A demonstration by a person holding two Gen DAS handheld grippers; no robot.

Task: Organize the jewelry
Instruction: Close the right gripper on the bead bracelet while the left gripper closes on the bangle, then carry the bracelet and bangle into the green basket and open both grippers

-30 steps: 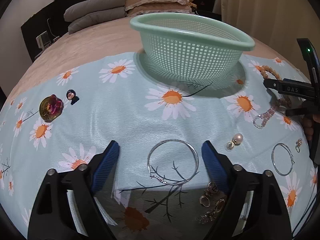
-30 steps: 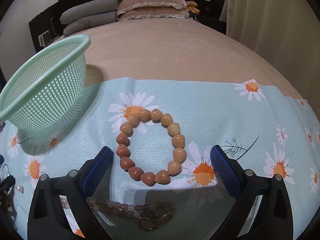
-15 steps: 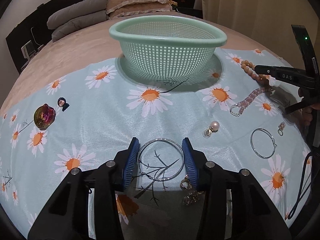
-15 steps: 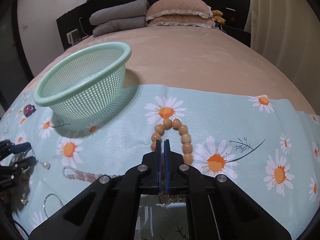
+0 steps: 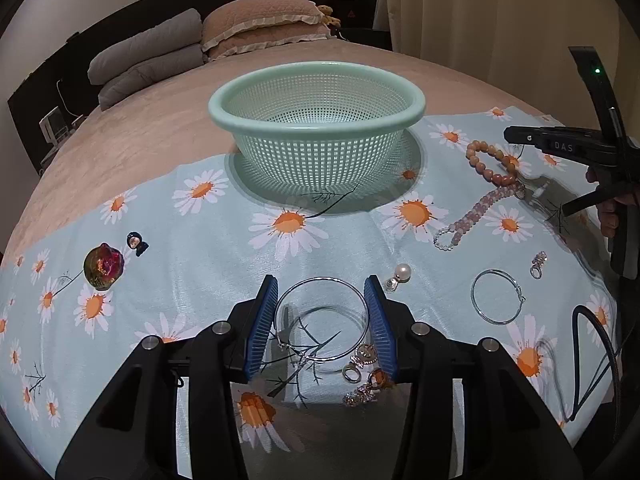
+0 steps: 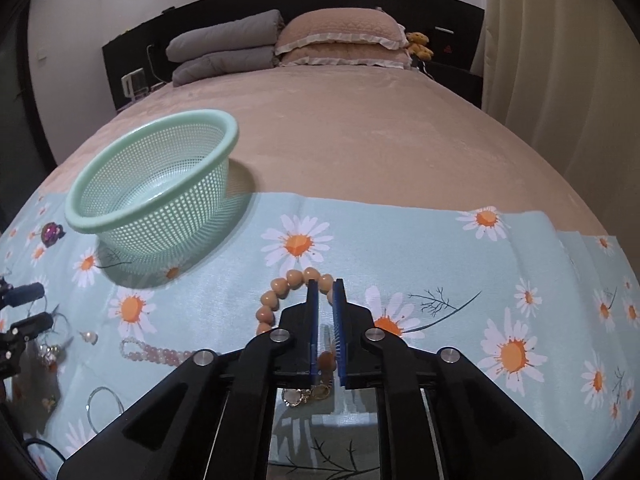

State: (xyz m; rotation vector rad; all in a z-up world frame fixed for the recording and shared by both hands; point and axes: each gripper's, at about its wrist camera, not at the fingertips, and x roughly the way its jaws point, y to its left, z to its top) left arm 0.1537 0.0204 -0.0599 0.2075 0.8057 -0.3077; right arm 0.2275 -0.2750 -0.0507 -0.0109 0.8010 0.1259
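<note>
A large silver hoop (image 5: pixel 320 281) sits between the blue pads of my left gripper (image 5: pixel 321 292), which is shut on its two sides just above the daisy cloth. My right gripper (image 6: pixel 325 286) grips the orange bead bracelet (image 6: pixel 280 286). Its jaws are opening slightly, with a bead still pressed between the pads and the rest of the bracelet trailing on the cloth. The mint mesh basket (image 5: pixel 316 128) stands upright and empty behind the jewelry, to the left of the right gripper in the right wrist view (image 6: pixel 96 228).
On the cloth lie a pink bead bracelet (image 5: pixel 476 212), a pearl earring (image 5: pixel 402 271), a second silver hoop (image 5: pixel 496 271), a small charm (image 5: pixel 538 264), gold pieces (image 5: pixel 364 360), an iridescent brooch (image 5: pixel 103 266) and a dark figurine (image 5: pixel 137 243). Pillows are at the bed's head.
Both grippers went from wide open to closed, the left on the silver hoop and the right on the orange bracelet. Both have risen, and the bracelet's round loop has been pulled narrow.
</note>
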